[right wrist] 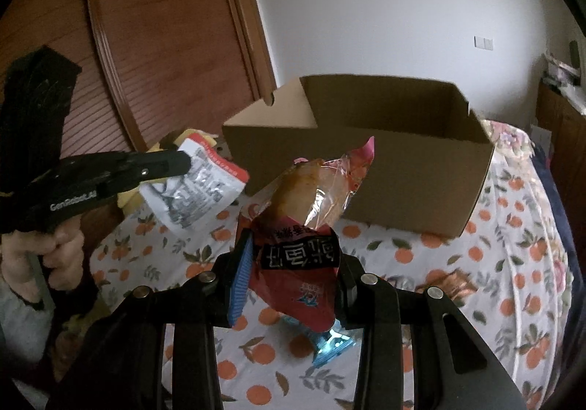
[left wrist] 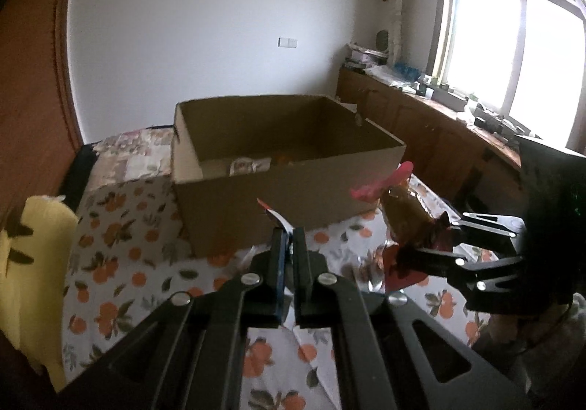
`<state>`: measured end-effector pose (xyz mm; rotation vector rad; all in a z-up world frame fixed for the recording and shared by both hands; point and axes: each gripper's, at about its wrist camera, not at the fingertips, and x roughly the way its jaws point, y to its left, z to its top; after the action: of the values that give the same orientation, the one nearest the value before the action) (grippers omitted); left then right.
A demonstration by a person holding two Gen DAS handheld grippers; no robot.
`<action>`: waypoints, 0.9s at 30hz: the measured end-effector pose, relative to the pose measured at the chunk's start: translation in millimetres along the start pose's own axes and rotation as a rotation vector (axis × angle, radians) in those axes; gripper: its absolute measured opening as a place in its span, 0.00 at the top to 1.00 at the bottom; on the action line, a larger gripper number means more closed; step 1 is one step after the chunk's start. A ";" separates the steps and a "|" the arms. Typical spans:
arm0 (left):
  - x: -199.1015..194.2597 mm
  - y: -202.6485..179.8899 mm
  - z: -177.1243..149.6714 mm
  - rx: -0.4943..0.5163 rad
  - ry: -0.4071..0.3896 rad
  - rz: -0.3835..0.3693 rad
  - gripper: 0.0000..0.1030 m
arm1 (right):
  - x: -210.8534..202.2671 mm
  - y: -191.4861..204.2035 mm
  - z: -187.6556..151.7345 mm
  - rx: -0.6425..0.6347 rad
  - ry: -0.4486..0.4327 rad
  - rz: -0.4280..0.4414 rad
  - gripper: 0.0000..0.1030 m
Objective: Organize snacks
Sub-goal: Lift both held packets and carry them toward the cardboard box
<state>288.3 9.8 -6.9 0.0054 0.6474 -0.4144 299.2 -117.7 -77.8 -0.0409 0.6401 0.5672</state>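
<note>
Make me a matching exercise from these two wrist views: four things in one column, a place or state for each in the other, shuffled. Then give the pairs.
Things
1. red and clear snack packet
2. white and red sachet
3. cardboard box
4. blue wrapper

Places or states
A. stands open on the orange-print cloth
B. clamped in the right gripper
C. lies on the cloth under the right gripper
D. pinched by its edge in the left gripper

Pairs: 1-B, 2-D, 3-A, 4-C
</note>
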 end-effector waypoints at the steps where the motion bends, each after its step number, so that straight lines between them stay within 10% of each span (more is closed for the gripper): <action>1: 1.7 -1.0 2.8 0.003 -0.002 -0.001 1.00 | 0.1 -0.6 2.3 -0.005 -0.003 -0.002 0.64; 27: 39.9 13.4 84.8 0.058 -0.105 -0.010 1.00 | 20.0 -38.1 75.3 -0.095 -0.083 -0.046 0.64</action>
<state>371.6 -4.0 36.0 0.0354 0.5323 -0.4398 373.6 -124.6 -33.7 -0.1208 0.5300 0.5521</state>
